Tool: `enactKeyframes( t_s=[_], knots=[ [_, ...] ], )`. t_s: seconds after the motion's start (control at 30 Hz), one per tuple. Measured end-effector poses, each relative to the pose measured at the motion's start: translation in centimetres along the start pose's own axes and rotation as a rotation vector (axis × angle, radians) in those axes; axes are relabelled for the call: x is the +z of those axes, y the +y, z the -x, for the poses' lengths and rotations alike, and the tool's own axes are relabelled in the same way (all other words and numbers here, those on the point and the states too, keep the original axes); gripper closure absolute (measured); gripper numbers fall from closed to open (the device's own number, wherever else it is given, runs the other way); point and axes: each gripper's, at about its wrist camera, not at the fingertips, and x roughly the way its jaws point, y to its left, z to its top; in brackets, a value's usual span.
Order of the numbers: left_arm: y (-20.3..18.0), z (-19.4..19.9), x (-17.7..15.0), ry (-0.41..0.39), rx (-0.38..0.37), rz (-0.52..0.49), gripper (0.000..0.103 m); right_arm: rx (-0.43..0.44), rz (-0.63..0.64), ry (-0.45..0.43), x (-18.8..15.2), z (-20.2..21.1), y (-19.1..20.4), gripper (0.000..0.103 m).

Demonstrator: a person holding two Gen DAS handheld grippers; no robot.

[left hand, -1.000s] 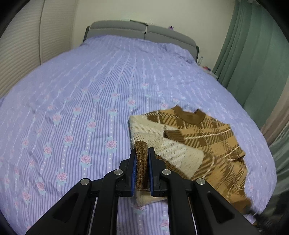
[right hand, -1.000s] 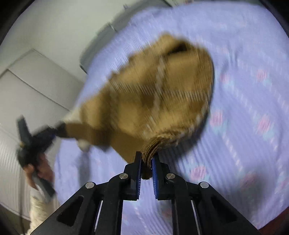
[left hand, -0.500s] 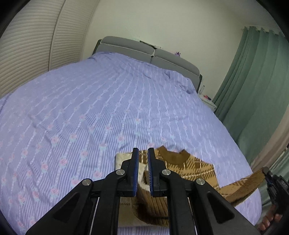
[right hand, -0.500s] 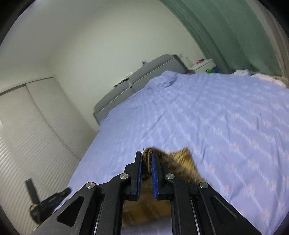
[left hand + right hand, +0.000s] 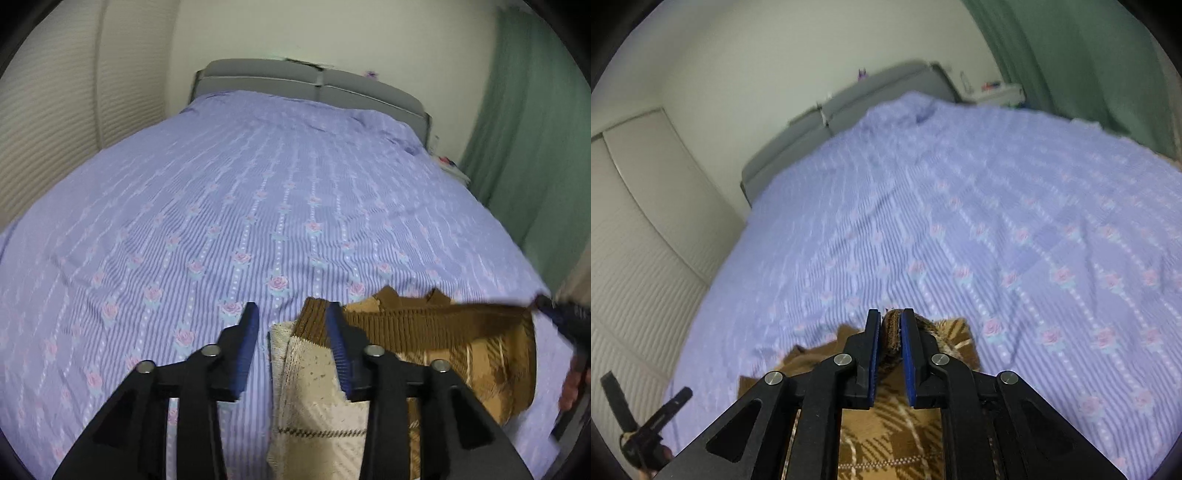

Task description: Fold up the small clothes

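Note:
A small brown, tan and cream plaid knit sweater [image 5: 436,354] lies on the purple floral bedspread [image 5: 258,206], its ribbed hem folded up over the body. My left gripper [image 5: 291,332] is open, with the sweater's left edge just inside its right finger. My right gripper [image 5: 889,334] is shut on the sweater's brown ribbed hem [image 5: 891,328], with the plaid body [image 5: 886,435] beneath it. The right gripper also shows at the right edge of the left wrist view [image 5: 561,317], holding the stretched hem.
The bedspread [image 5: 997,221] stretches away to a grey headboard [image 5: 310,85]. Green curtains [image 5: 535,129] hang on the right, and white slatted wardrobe doors [image 5: 55,122] stand on the left. A bedside stand with small items [image 5: 997,88] sits by the headboard.
My left gripper has opened and let go of the sweater's hem. Both grippers have carried the hem forward and down over the sweater's body; the right one still holds it.

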Motion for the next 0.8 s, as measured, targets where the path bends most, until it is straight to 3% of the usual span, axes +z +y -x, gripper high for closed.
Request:
enactKeyframes(
  t_s=[0.07,0.23,0.33,0.4,0.63,0.8],
  knots=[
    [-0.1,-0.2,-0.6,0.016,-0.005,-0.063,0.064,-0.042,0.045,0.021,0.1,-0.7,0.2,0.053],
    [0.2,-1.9,-1.9,0.088,-0.033,-0.135,0.064,-0.158,0.24,-0.044,-1.5,1.9,1.4,0.039],
    [0.1,-3.9,-2.5,0.147,-0.032,-0.138,0.064,-0.288,0.383,-0.053,-2.7,1.9,1.6,0.038],
    [-0.1,-5.0,-2.9,0.178,-0.045,-0.124,0.064,-0.329,0.421,-0.019,-2.9,1.0,1.1,0.038],
    [-0.2,-8.3,-2.3,0.29,-0.089,-0.058,0.064,-0.258,0.294,0.146,-1.8,-3.2,-1.8,0.039],
    [-0.2,-8.9,-2.2,0.3,-0.097,-0.062,0.068,-0.235,0.288,0.21,-2.2,-5.2,-2.3,0.042]
  ],
)
